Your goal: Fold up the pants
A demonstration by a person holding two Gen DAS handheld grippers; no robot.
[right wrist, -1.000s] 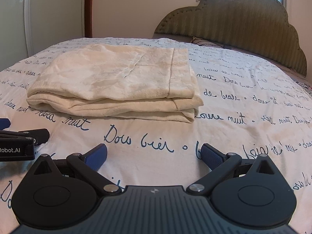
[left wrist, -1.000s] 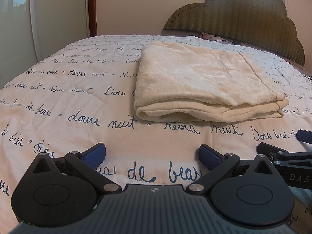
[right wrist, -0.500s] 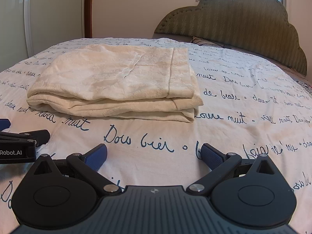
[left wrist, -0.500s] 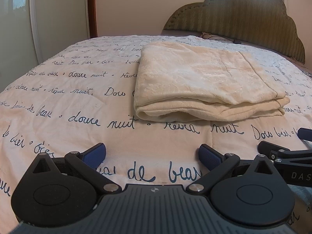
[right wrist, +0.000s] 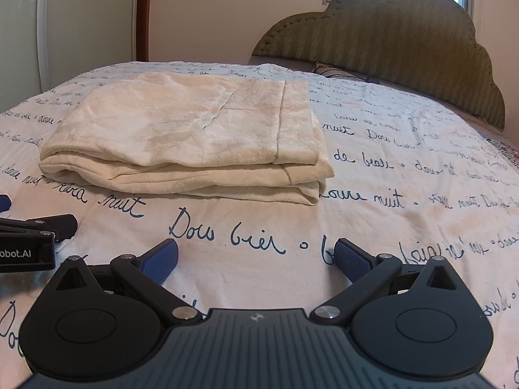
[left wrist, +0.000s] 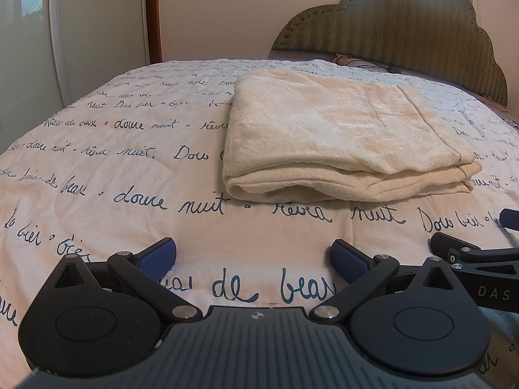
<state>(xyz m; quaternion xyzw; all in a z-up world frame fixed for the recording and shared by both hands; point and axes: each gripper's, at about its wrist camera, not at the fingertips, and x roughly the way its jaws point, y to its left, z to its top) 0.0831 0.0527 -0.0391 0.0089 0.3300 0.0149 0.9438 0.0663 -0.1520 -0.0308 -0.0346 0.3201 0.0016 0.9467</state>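
Note:
The cream pants point(left wrist: 340, 136) lie folded into a flat rectangle of several layers on the bed; they also show in the right wrist view point(right wrist: 194, 136). My left gripper point(left wrist: 254, 257) is open and empty, a short way in front of the pants' near edge, over the bedspread. My right gripper point(right wrist: 256, 257) is open and empty too, in front of the pants' near right corner. Each gripper shows at the edge of the other's view: the right one in the left wrist view point(left wrist: 470, 253), the left one in the right wrist view point(right wrist: 35, 233).
The white bedspread point(left wrist: 113, 168) with blue handwritten words covers the bed. A green padded headboard point(left wrist: 405, 42) stands behind, with a pillow point(right wrist: 334, 69) at its foot. A white wardrobe point(left wrist: 65, 32) stands at the left, beyond the bed's edge.
Both grippers stay open and nearly still; the views have shifted only slightly, and the pants have not moved.

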